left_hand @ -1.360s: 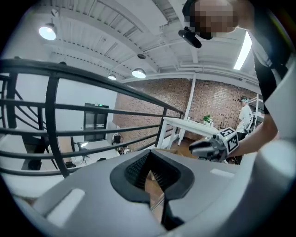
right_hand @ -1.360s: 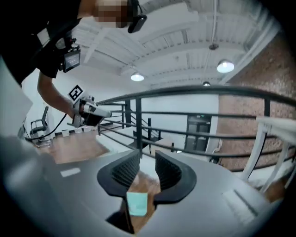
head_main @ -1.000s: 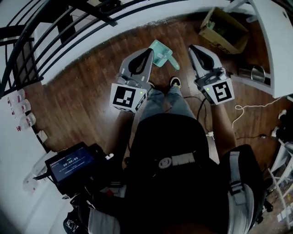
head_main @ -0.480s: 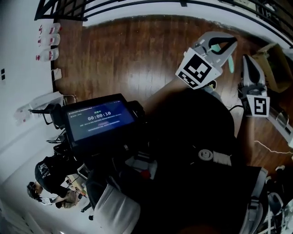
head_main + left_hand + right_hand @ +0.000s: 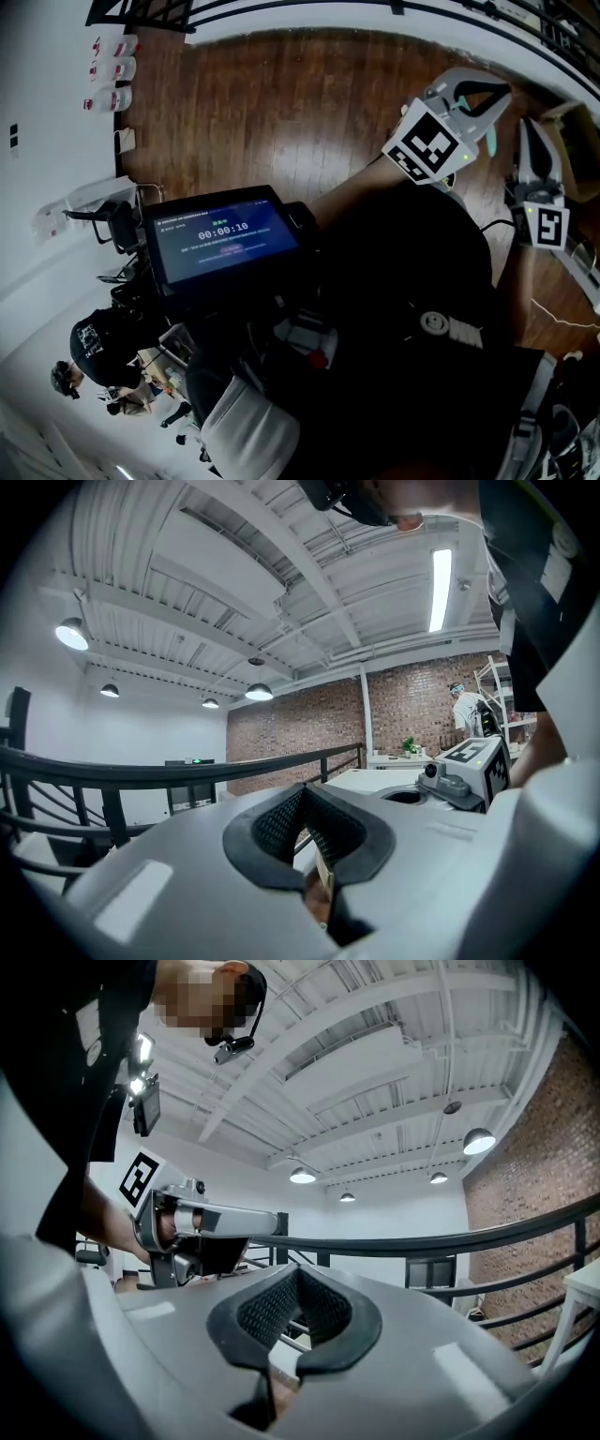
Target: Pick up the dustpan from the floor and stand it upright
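Only a teal sliver of the dustpan (image 5: 490, 141) shows in the head view, on the wooden floor just past the left gripper's body. My left gripper (image 5: 504, 90) is at the upper right, held level, jaws shut with nothing between them. My right gripper (image 5: 527, 124) hangs beside it on the right, also shut and empty. The left gripper view has the tips of the left gripper (image 5: 302, 787) meeting against a railing and brick wall, and the dustpan is absent. In the right gripper view the right gripper (image 5: 298, 1271) faces the railing too.
A black railing (image 5: 309, 7) runs along the far edge of the wooden floor (image 5: 281, 103). A cardboard box (image 5: 574, 141) sits at the far right. A chest-mounted screen (image 5: 225, 234) fills the middle. Bottles (image 5: 111, 71) line the left wall. People (image 5: 94, 361) stand lower left.
The head view has swung left, off the dustpan. Both grippers have lifted and now sit at the view's upper right. The dustpan has slipped almost wholly behind the left gripper. Jaws stay shut.
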Available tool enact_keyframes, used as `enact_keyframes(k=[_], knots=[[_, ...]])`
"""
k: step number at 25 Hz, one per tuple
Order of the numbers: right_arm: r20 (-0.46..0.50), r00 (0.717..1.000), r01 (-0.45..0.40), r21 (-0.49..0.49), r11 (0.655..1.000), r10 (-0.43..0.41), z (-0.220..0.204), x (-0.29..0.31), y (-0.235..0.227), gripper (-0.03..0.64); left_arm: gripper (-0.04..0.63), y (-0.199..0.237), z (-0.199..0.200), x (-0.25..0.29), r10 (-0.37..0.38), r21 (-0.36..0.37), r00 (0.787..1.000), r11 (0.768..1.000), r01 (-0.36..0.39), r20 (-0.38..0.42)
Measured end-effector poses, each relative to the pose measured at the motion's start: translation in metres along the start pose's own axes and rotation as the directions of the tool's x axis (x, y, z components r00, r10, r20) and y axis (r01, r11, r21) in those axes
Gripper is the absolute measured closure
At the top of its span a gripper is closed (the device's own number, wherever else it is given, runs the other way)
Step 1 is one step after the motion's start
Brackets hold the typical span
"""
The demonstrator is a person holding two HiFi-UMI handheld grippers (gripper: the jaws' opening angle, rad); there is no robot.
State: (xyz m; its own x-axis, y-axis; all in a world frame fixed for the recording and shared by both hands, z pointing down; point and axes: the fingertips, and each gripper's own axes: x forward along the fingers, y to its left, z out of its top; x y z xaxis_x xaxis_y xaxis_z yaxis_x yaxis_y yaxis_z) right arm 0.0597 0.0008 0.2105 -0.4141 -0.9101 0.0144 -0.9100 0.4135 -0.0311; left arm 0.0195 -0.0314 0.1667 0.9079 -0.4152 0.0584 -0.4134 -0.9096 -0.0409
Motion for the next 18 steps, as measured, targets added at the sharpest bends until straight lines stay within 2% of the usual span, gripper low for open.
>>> enact_keyframes(k=[5,18], knots=[[-0.015,1.000,-0.016,-0.038,0.999,0.016,0.0001,0.0020,0.0037,0.615,0.578,0.0004,0.0026,0.0013,-0.002,0.003,1.000,1.000,0.002,0.007],[-0.006,1.000,-0.023,-0.034,0.999,0.023,0.0058,0.0063,0.0011,0.615,0.578,0.0024,0.0051,0.0018,0.004,0.003,1.000,1.000,-0.004,0.014]])
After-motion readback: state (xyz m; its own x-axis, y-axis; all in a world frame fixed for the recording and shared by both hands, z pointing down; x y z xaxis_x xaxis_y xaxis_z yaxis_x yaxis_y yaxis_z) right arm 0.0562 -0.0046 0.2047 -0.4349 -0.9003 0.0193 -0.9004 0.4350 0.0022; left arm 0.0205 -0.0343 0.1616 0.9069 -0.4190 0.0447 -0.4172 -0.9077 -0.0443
